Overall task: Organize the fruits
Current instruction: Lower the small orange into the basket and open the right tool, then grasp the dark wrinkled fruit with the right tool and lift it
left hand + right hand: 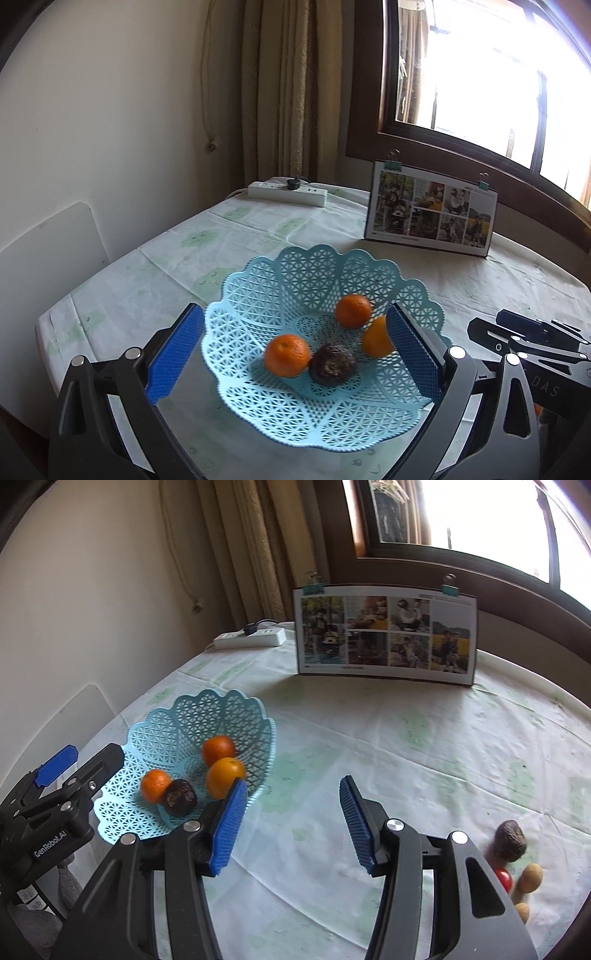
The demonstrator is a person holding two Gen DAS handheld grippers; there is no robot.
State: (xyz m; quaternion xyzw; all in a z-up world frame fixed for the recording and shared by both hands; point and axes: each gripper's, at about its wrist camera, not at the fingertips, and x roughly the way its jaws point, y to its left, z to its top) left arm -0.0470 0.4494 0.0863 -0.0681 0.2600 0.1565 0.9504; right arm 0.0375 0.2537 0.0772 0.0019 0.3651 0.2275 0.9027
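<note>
Cream walls, a beige curtain (291, 88) and a dark-framed window (480, 74) back a round table (406, 746) spread with a pale cloth printed in faint green. Standing near the window side is a photo board (386, 635) held by two binder clips, and a white power strip (287, 192) lies by the curtain. On the left part of the table sits a light blue lattice basket (295, 413) with a scalloped rim, holding three oranges and one dark avocado (332, 364): the nearest orange (287, 355) touches the avocado, a second orange (353, 311) lies further back, and a third orange (375, 336) is partly hidden behind a blue pad. The left gripper (295, 350) hangs above the near side of the basket, its fingers spread wide with the basket's fruit showing between them and nothing held. The right gripper (291, 823) hovers over bare cloth just right of the basket, its fingers also well apart and empty. At the table's right edge, well apart from the basket, lies a second avocado (511, 840); just beside it are a small red fruit (504, 878), partly hidden by the gripper, a tan oval fruit (530, 878) and another tan one (522, 911) at the frame's edge.
</note>
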